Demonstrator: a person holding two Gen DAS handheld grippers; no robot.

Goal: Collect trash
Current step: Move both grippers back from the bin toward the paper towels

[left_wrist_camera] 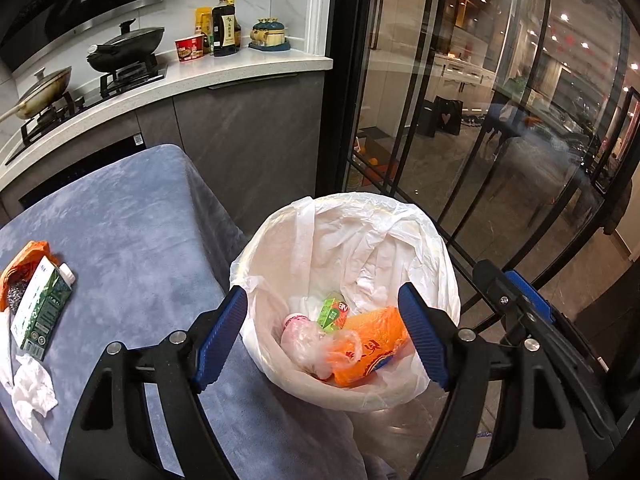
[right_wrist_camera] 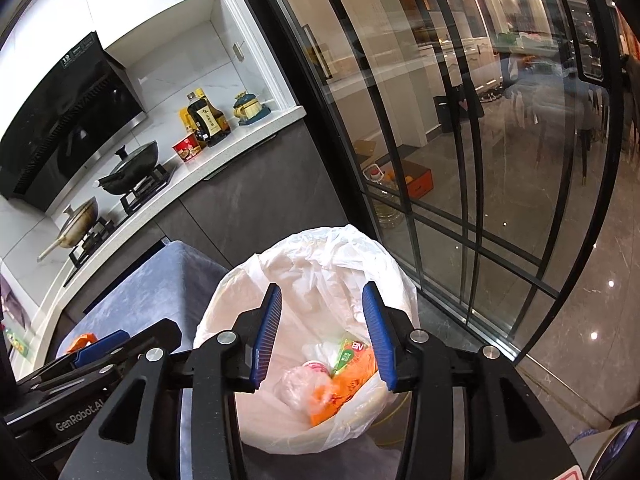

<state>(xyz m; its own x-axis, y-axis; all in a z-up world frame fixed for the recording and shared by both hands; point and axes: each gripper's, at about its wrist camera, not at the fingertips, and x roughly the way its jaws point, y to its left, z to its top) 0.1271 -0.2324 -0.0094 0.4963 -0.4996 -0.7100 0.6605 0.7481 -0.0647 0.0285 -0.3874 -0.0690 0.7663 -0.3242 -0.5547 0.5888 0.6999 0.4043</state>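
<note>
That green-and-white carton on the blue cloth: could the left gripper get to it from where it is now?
Probably yes. The left gripper is open and empty over the trash bin, and the green-and-white carton lies flat on the table's blue cloth with only bare cloth between them.

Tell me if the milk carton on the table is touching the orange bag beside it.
Touching. In the left wrist view the milk carton lies on the orange bag, overlapping its edge with no gap.

Kitchen counter (left_wrist_camera: 224, 76), glass doors (left_wrist_camera: 460, 120), glossy floor (right_wrist_camera: 580, 320)
</note>
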